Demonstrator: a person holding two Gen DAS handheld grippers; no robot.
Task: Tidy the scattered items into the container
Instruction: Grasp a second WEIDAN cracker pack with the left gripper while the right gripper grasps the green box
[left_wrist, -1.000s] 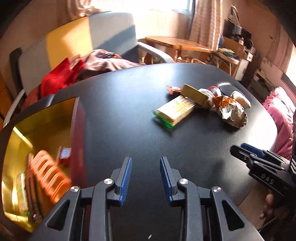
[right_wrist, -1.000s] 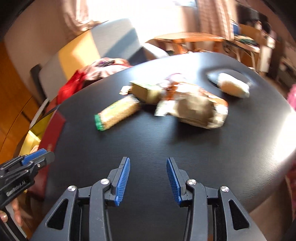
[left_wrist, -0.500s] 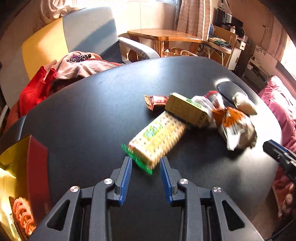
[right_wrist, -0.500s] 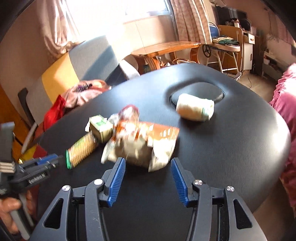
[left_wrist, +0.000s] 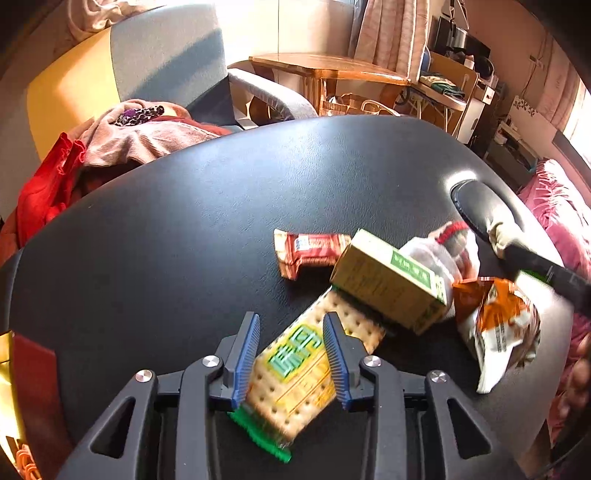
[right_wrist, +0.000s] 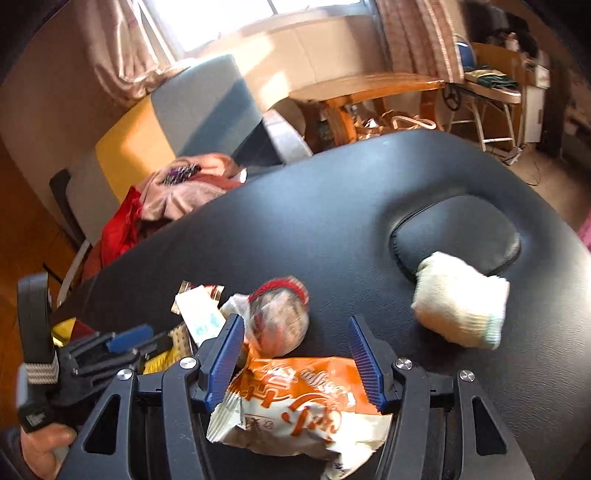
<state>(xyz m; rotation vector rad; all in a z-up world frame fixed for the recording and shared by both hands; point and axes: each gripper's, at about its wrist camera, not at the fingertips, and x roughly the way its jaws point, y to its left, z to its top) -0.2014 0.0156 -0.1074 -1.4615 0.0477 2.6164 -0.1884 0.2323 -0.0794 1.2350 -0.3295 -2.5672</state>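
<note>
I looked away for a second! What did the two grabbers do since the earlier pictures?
Both moved forward to the snack pile. The left gripper now has its open jaws around the cracker pack; the right gripper has its open jaws around the orange snack bag. Neither has squeezed yet. The green box, red wrapper and glove stayed put.

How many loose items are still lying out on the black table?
6, maybe more hidden: cracker pack between left claw fingers, orange bag between right claw fingers, red bar, box, netted pouch behind the bag, glove farthest right.
</note>
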